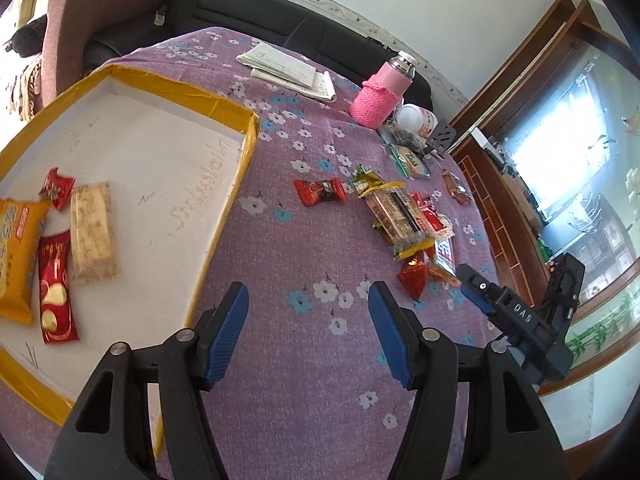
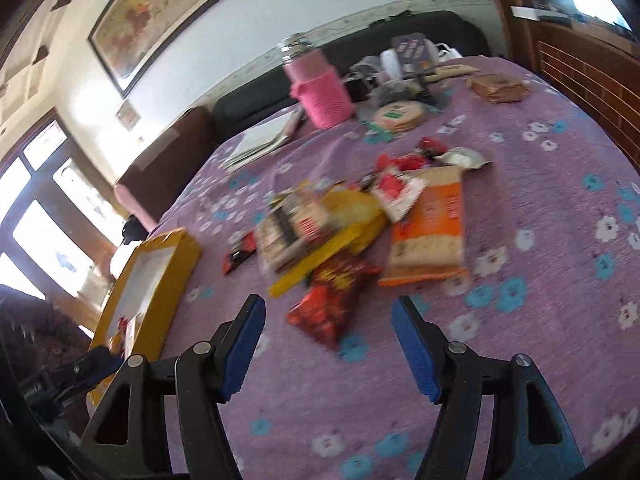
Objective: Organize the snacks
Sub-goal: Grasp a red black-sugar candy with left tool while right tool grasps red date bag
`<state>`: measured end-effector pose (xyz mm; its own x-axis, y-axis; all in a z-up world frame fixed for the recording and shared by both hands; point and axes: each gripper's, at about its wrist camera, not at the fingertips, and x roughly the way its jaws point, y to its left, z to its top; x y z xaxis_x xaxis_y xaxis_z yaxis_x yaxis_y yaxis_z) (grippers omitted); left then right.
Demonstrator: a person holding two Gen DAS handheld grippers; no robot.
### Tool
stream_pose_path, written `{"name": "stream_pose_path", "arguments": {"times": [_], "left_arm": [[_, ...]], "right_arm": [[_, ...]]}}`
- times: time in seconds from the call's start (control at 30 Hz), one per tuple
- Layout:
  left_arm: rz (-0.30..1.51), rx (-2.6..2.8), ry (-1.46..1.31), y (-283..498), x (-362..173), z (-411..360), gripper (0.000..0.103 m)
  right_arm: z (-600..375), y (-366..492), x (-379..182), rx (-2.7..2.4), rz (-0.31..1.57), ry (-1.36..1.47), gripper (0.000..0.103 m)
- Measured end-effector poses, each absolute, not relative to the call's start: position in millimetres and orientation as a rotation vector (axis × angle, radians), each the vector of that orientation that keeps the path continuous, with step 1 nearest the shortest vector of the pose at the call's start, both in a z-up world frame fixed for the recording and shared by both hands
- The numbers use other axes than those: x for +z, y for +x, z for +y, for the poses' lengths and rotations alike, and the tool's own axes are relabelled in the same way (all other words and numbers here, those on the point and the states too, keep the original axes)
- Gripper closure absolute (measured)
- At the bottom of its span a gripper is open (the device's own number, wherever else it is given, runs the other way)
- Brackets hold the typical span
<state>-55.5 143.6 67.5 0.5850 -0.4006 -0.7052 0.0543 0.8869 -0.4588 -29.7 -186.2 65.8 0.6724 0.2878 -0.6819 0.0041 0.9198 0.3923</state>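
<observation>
Right gripper (image 2: 328,344): jaws spread wide, nothing between them, hovering over the purple floral tablecloth (image 2: 540,208). Straight ahead and just beyond the fingertips lies a red-orange snack pack (image 2: 334,300), the nearest item of the snack pile (image 2: 360,216). Its long axis runs diagonally, near-left to far-right, so the jaws would prob. need a bit of wrist turn to close across its narrow width. View is motion-blurred, so pack edges are soft.

Behind it: a yellow pack, a clear-wrapped bar, and an orange cracker pack (image 2: 430,236) to the right, all overlapping toward the table's middle.

Left gripper (image 1: 308,320): also wide apart and holding nothing, over bare cloth between the tray and the pile. From the left wrist view the pile sits ahead-right, well apart from the left fingertips; the right gripper's body shows right next to the pile's near end. So right is the nearer arm for the next pick; left is nearer the tray.

Tray (image 1: 224,224): yellow-rimmed, white floor, on the table's left side. Already holds four snacks at its near-left part: pale bar (image 1: 92,232), long red pack (image 1: 56,284), yellow-orange bag (image 1: 18,252), small red candy (image 1: 58,188).

Judgement: sorting partly done, most of the pile remains. One red-black candy (image 1: 320,192) lies alone between tray and pile.

Far edge: pink-sleeved bottle (image 1: 380,92), papers (image 1: 288,68), not snacks.
</observation>
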Motion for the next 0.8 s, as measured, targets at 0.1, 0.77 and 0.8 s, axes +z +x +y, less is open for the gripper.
{"name": "stream_pose_path", "arguments": {"times": [0.1, 0.77, 0.8], "left_arm": [[0.893, -0.291, -0.344, -32.4, 80.9, 129.4, 0.042], [1.030, -0.380, -0.033, 130.1, 11.9, 44.7, 0.044], [1.016, -0.388, -0.026, 128.1, 12.2, 44.8, 0.043]], "right_arm": [[-198.6, -10.9, 64.0, 0.152, 0.825, 0.422, 0.034], [-188.6, 15.0, 45.3, 0.278, 0.821, 0.480, 0.034], [-187.5, 14.8, 45.7, 0.277, 0.821, 0.478, 0.034]]}}
